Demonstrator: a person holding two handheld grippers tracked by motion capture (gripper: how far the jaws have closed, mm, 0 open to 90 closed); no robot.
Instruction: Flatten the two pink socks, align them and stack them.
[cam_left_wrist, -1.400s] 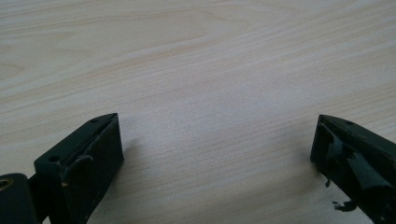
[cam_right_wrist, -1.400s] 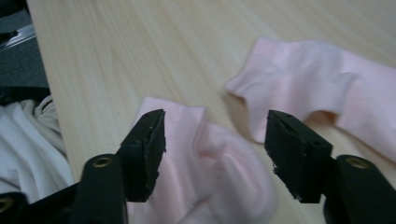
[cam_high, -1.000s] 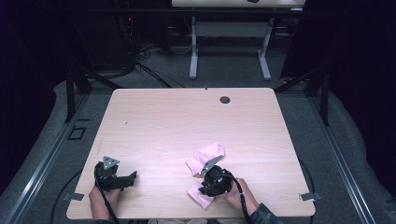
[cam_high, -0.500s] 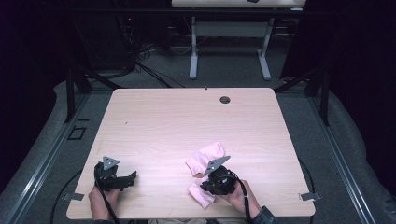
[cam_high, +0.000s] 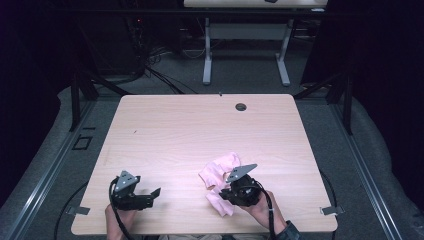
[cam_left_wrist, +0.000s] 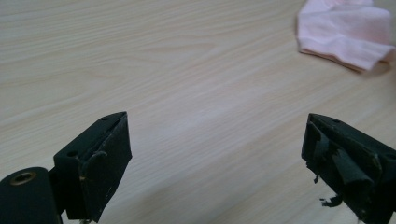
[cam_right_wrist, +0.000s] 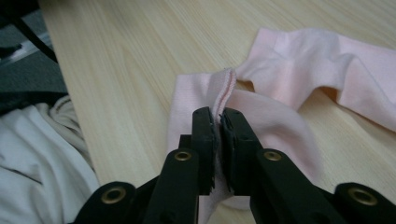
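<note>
Pink cloth (cam_high: 220, 175) lies crumpled on the tabletop (cam_high: 200, 130) near its front edge, still unfolded, so the work looks barely begun: only one hem has been taken up. The right claw (cam_right_wrist: 218, 122) is clamped on that stitched hem, while the left claw (cam_left_wrist: 215, 154), well apart from the cloth, gapes with nothing between its jaws. No writing or label can be read.

A pale pink cloth (cam_right_wrist: 299, 93) is crumpled in loose folds on the table (cam_high: 200, 130). Its stitched hem is pinched between the right claw (cam_right_wrist: 218, 122), the rest spread just beyond and beside it.
</note>
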